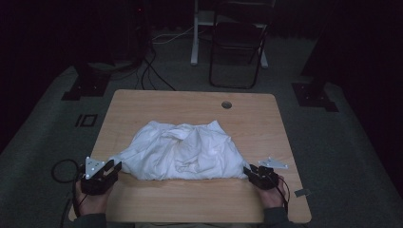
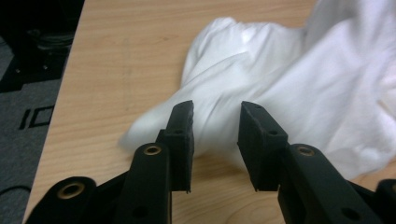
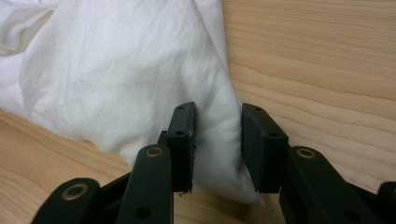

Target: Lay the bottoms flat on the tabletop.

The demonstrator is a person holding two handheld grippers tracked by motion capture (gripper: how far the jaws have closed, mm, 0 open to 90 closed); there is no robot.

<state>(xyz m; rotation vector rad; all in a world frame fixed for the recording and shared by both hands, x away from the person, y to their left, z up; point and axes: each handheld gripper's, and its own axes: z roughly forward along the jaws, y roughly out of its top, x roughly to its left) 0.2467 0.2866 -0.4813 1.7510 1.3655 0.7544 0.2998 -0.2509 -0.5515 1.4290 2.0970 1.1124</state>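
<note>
On the near half of a wooden table (image 1: 199, 202), under dim light: a white cloth (image 1: 183, 152), bunched and wrinkled in a loose heap, wider near than far. At its near left corner, just beside the fabric, the left gripper (image 1: 113, 170), held in a hand, fingers released and standing apart; seen along its jaws, a soft tail of cloth on the wood just beyond the tips, nothing pinched. At the near right corner, the right gripper (image 1: 248, 171), also spread, straddling the pointed corner of the cloth, with fabric bulging between the pads but no visible clench on it. Judged as early in the work: not yet spread flat or folded, creases everywhere. Likely left to do: grasping both near corners, pulling the heap smooth, then folding.
</note>
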